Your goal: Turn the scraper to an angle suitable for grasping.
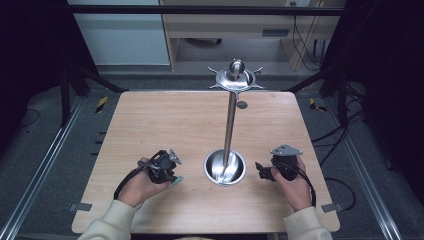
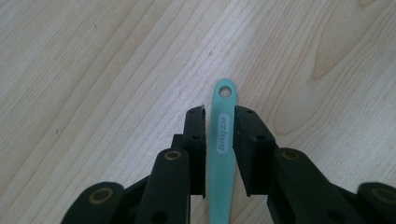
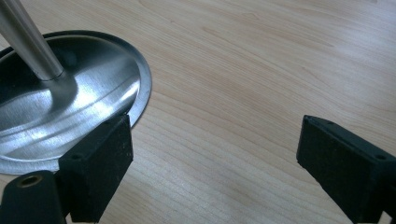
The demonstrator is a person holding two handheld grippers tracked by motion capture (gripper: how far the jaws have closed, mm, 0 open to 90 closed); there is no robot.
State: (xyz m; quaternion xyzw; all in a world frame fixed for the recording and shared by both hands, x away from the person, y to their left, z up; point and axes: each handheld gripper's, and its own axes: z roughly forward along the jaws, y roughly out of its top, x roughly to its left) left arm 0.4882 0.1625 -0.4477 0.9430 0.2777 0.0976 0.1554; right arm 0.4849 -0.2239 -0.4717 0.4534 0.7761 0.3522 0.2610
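A teal plastic handle (image 2: pixel 221 140) with a hole at its tip lies on the wooden table (image 1: pixel 170 120), and its end (image 1: pixel 178 179) pokes out beyond my left gripper (image 1: pixel 172 174). In the left gripper view it runs between the pads of my left gripper (image 2: pixel 219 114), with a thin gap on each side, so the jaws stand slightly open around it. My right gripper (image 1: pixel 261 170) rests right of the metal stand's round base (image 1: pixel 212 172). Its jaws are wide open and hold nothing (image 3: pixel 215 140), the left pad (image 3: pixel 100 168) by the base's rim (image 3: pixel 144 88).
The stand's steel pole (image 1: pixel 230 120) rises from the dish-like base to a round top with several hooks (image 1: pixel 236 77) over the table's far edge. Bare wood stretches across the table's far half. Dark frames and cables lie on the floor around the table.
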